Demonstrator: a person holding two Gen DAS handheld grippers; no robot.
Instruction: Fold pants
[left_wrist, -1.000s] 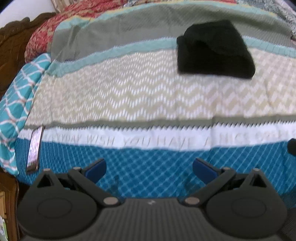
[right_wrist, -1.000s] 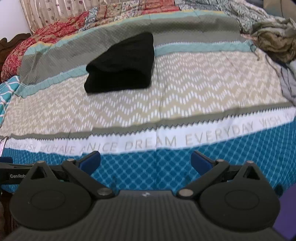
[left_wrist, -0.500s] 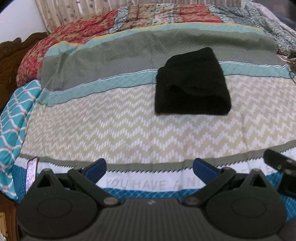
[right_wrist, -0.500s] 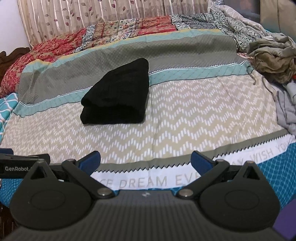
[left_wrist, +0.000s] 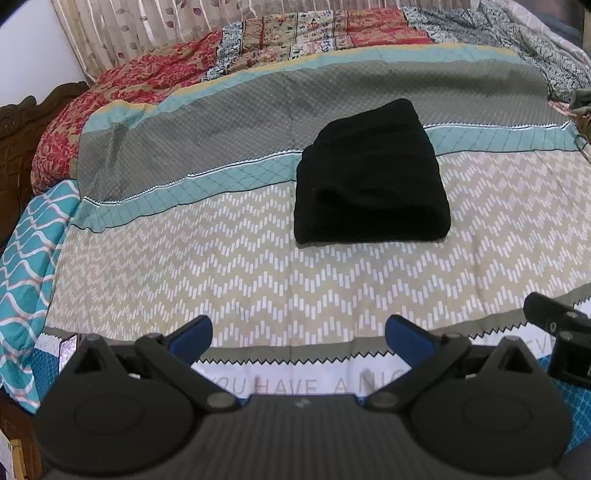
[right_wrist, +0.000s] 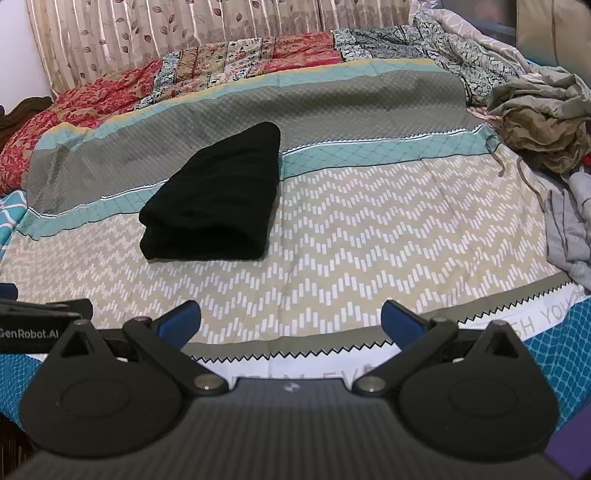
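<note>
Pants (left_wrist: 373, 177) folded into a black bundle on the bedspread (left_wrist: 207, 258), well ahead of both grippers. Left gripper (left_wrist: 299, 336): jaws spread wide, empty, bundle ahead and slightly right. Right gripper (right_wrist: 291, 321): jaws likewise open, empty, bundle ahead-left. Long axis running away from the jaws. Neither clearly nearer.

- The bedspread (left_wrist: 229, 266) lies flat and bare between the two grippers and the folded black pants (left_wrist: 369, 177), so a gripper can slide straight ahead there.
- To the left of the pants the cover is bare too.
- A pile of clothes (right_wrist: 543, 125) sits at the right edge (well apart from the pants) and blocks that side.
- A phone (left_wrist: 68, 349) lies at the near left edge.
- The wooden bed frame (left_wrist: 14, 147) stands along the left.
</note>
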